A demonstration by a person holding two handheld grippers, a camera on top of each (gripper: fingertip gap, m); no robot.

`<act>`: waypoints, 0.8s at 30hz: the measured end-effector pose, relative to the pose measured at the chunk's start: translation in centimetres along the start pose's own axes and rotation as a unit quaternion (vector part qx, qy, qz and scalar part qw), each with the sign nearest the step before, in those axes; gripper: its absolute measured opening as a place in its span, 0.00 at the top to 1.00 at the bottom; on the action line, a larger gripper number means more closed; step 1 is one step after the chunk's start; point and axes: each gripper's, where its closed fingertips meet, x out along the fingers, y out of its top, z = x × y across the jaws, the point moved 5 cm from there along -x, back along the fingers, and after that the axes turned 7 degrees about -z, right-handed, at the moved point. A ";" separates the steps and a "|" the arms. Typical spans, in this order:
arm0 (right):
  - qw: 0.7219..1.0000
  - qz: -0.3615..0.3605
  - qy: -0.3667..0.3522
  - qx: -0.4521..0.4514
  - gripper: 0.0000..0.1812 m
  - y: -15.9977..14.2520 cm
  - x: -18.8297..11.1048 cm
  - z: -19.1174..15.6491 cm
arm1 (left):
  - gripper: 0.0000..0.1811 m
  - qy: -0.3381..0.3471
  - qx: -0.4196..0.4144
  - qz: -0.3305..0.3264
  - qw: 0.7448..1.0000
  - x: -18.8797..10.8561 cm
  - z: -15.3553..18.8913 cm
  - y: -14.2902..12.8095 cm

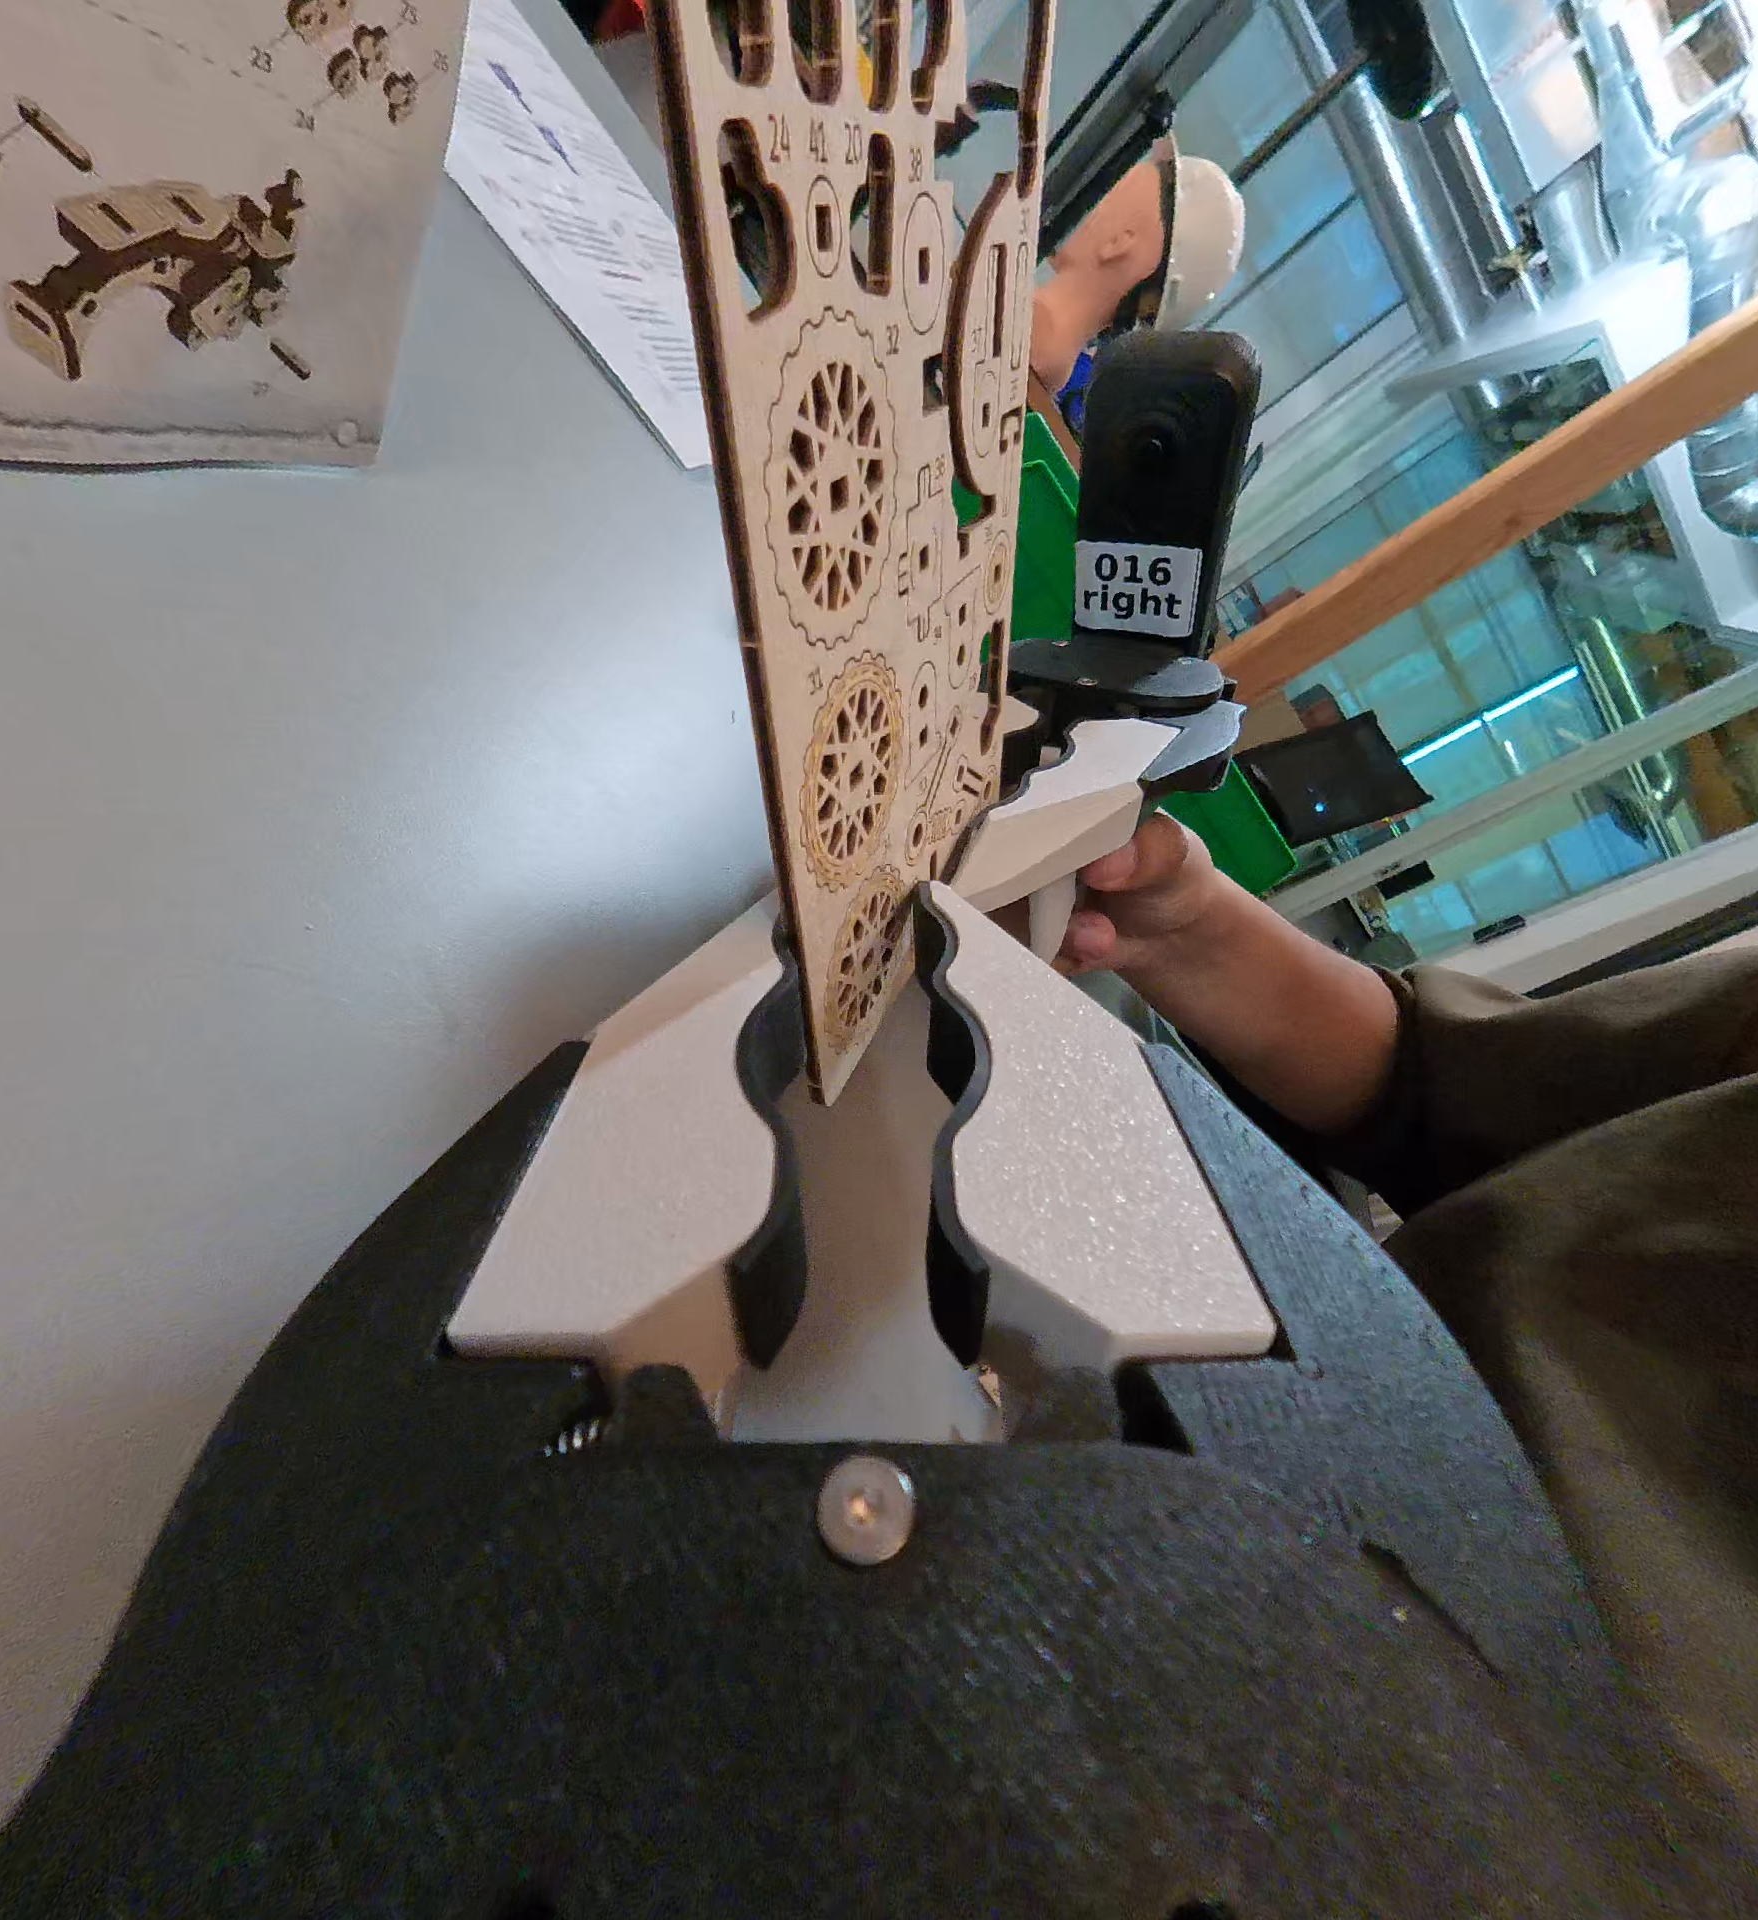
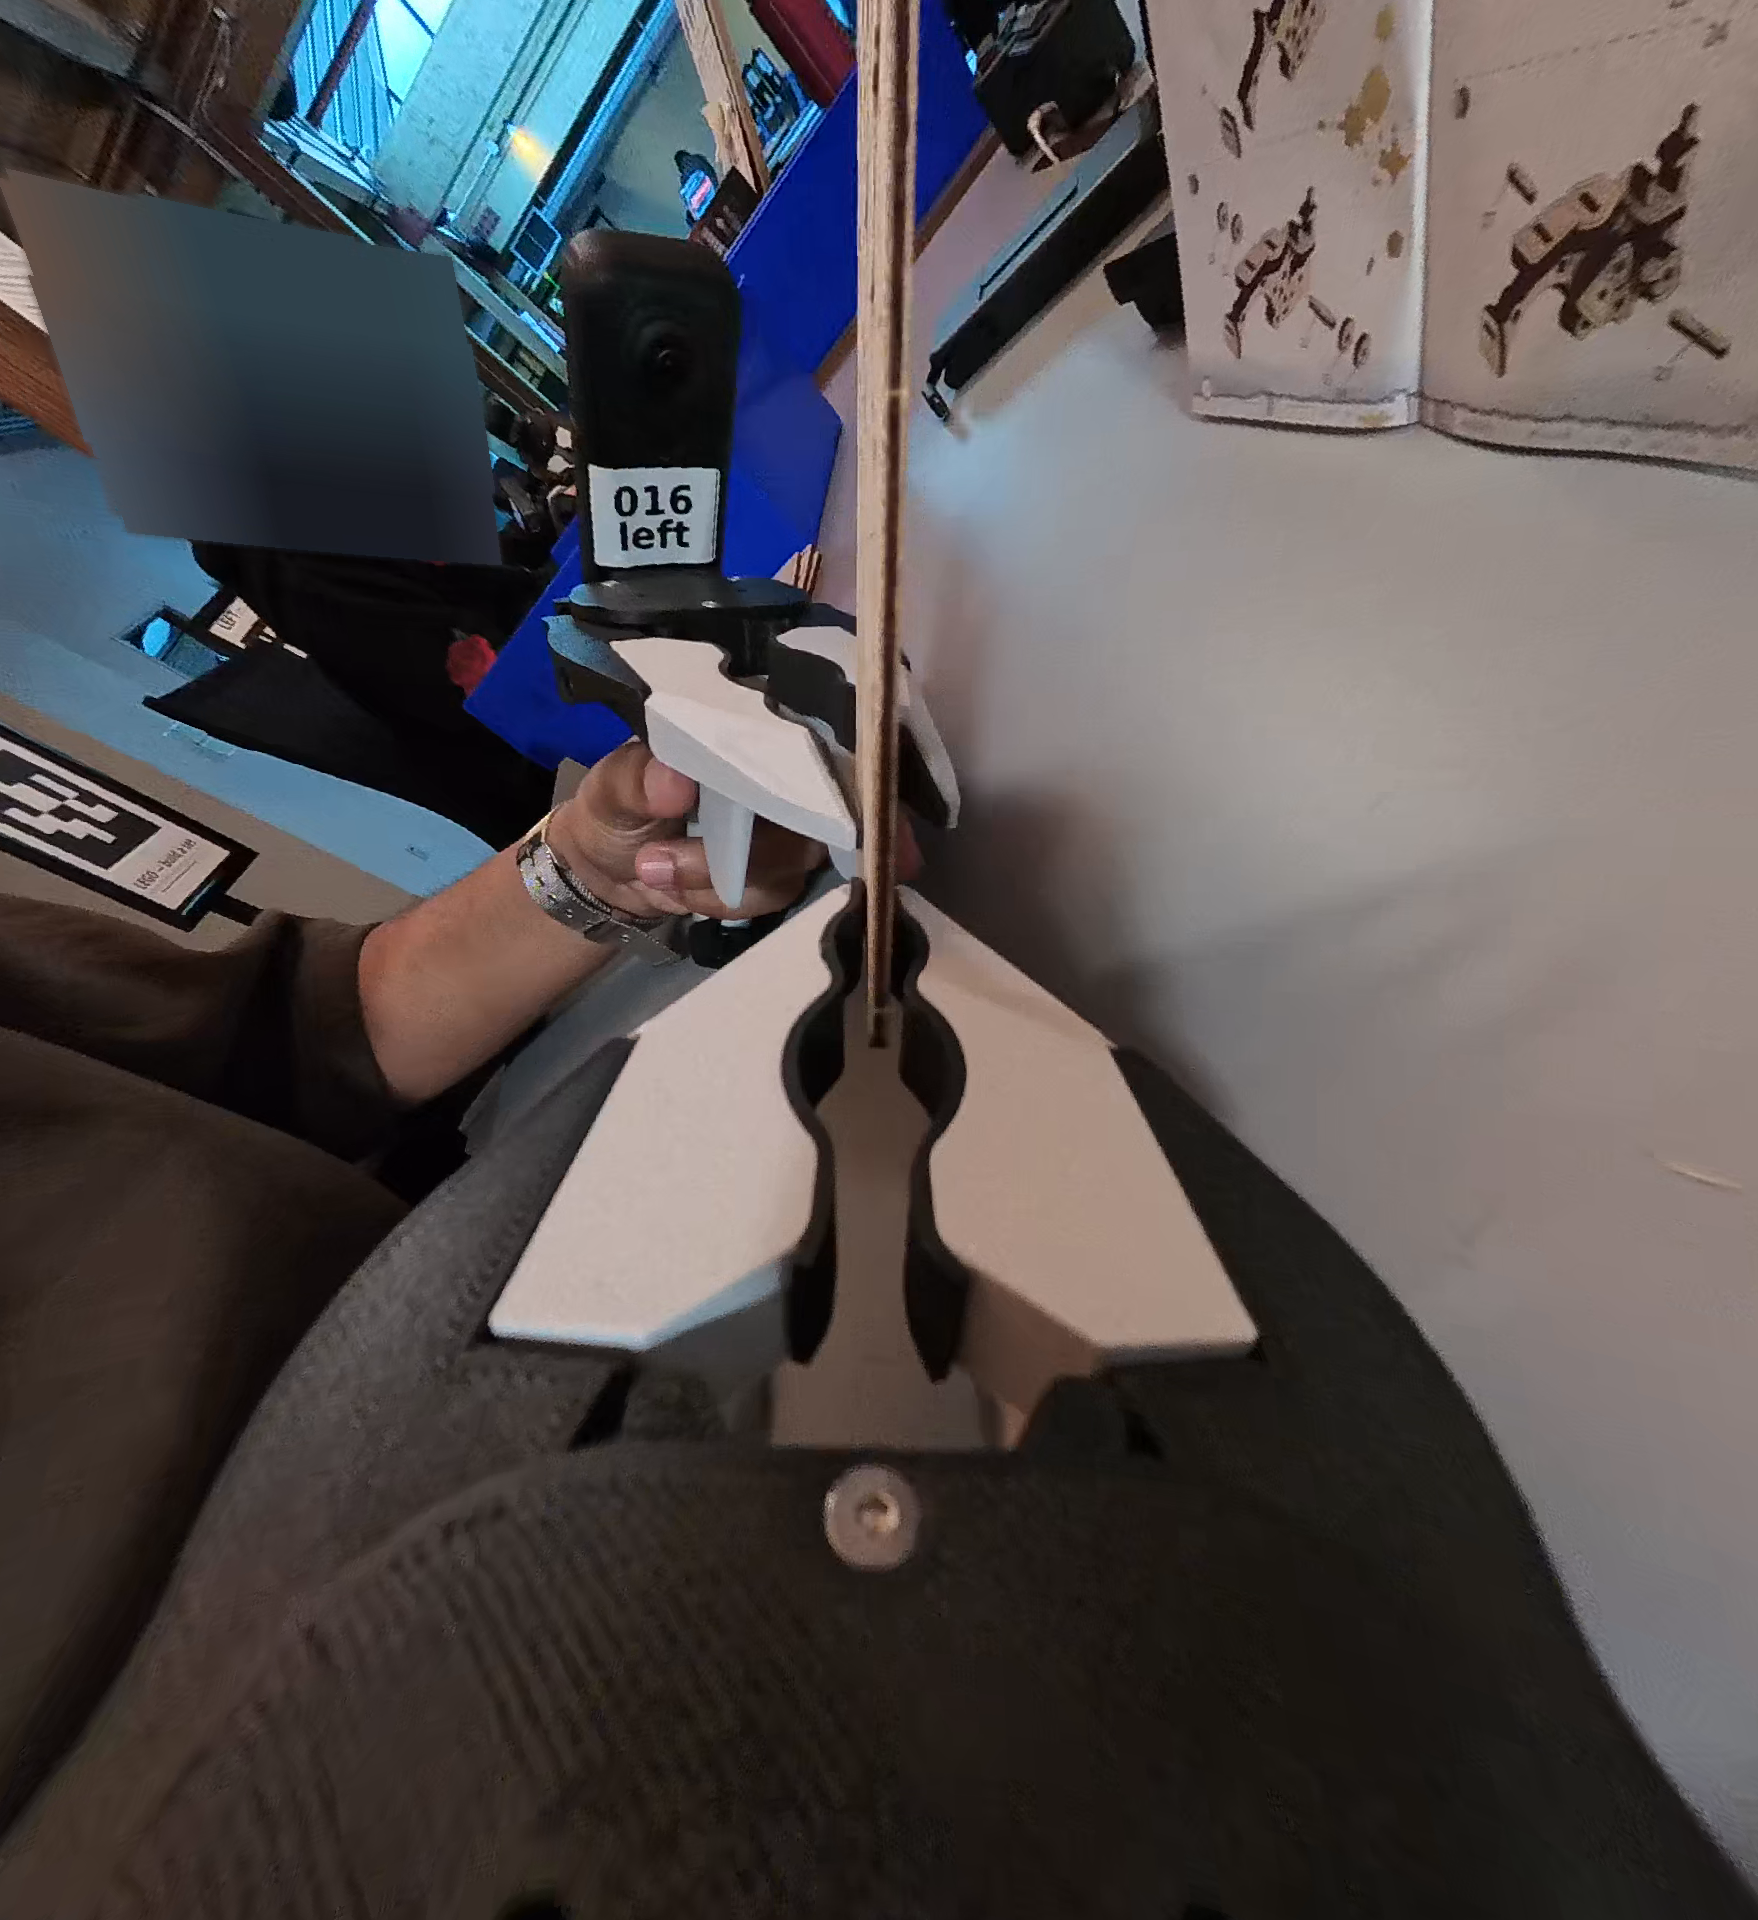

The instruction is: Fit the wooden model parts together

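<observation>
A thin laser-cut wooden parts sheet [image 1: 854, 468] with gear wheels and small numbered pieces still in it stands upright above the grey table [image 1: 335, 831]. My left gripper [image 1: 854, 935] is shut on its lower corner. My right gripper [image 1: 1000, 821] grips the same sheet from the other side, held by a hand [image 1: 1145, 894]. In the right wrist view the sheet [image 2: 885, 416] shows edge-on, pinched between my right gripper's tips [image 2: 880, 914]. The left gripper [image 2: 870, 769] clamps it just beyond, held by a hand [image 2: 636, 821].
Printed assembly instruction sheets [image 1: 148, 229] lie on the table behind, and also show in the right wrist view [image 2: 1581, 239]. A green bin [image 1: 1046, 520] stands behind the sheet. A card with a black-and-white marker [image 2: 54, 810] lies at the left. A blue panel [image 2: 802, 270] stands farther back. Less than 4 cm separates the two grippers' tips.
</observation>
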 end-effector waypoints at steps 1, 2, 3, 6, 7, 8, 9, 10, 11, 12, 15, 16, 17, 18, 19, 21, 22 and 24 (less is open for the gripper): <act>1.000 0.001 0.001 -0.002 1.00 0.0 0.0 -0.1 | 0.92 -0.002 0.000 0.000 1.000 0.0 0.0 0.0; 1.000 0.004 0.002 -0.004 1.00 0.0 -0.1 -0.1 | 0.92 -0.004 0.000 0.000 1.000 0.0 0.0 0.0; 1.000 0.009 0.003 -0.006 1.00 0.1 -0.2 -0.2 | 0.92 -0.005 -0.001 0.002 1.000 -0.1 0.0 0.0; 0.999 0.036 0.018 -0.001 1.00 0.5 -0.8 -0.3 | 0.92 -0.020 -0.005 0.009 1.000 -0.3 0.2 0.1; 0.999 0.042 0.023 0.002 1.00 0.6 -1.0 -0.2 | 0.93 -0.027 -0.007 0.010 1.000 -0.4 0.2 0.2; 0.999 0.045 0.028 0.006 1.00 0.6 -1.1 -0.2 | 0.95 -0.033 -0.007 0.009 0.999 -0.4 0.3 0.2; 0.998 0.045 0.030 0.008 1.00 0.6 -1.1 -0.2 | 0.96 -0.037 -0.006 0.009 0.999 -0.4 0.4 0.1; 0.998 0.045 0.031 0.007 1.00 0.6 -1.1 -0.2 | 0.97 -0.041 -0.003 0.011 0.999 -0.5 0.5 0.2; 0.998 0.047 0.030 0.007 0.98 0.7 -1.1 -0.2 | 0.98 -0.049 0.002 0.013 0.999 -0.6 0.7 0.2; 0.999 0.050 0.019 0.007 0.96 0.7 -1.1 0.0 | 1.00 -0.055 0.006 0.014 0.998 -0.6 0.8 0.2; 0.999 0.048 -0.006 -0.003 0.80 0.7 -0.9 0.0 | 1.00 -0.037 0.012 0.019 0.999 -0.6 0.7 0.2; 0.999 0.048 -0.008 -0.008 0.79 0.7 -0.9 0.0 | 1.00 -0.038 0.015 0.017 0.999 -0.5 0.8 0.2; 0.999 0.049 -0.010 -0.011 0.78 0.7 -0.9 -0.1 | 1.00 -0.040 0.016 0.015 0.999 -0.5 0.8 0.2; 0.999 0.048 -0.010 -0.012 0.79 0.7 -0.9 -0.1 | 1.00 -0.046 0.018 0.010 0.999 -0.5 0.9 0.1; 0.999 0.044 -0.007 -0.013 0.80 0.6 -0.8 -0.2 | 1.00 -0.051 0.022 0.005 0.998 -0.4 1.1 0.0; 0.999 0.036 -0.004 -0.011 0.86 0.5 -0.8 -0.2 | 1.00 -0.054 0.027 -0.002 0.998 -0.3 1.2 -0.1; 0.999 0.036 -0.002 -0.011 0.90 0.5 -0.9 -0.2 | 1.00 -0.059 0.028 -0.002 0.998 -0.3 1.3 -0.2; 0.999 0.032 0.002 -0.010 0.92 0.4 -0.9 -0.2 | 1.00 -0.061 0.027 -0.007 0.998 -0.3 1.3 -0.2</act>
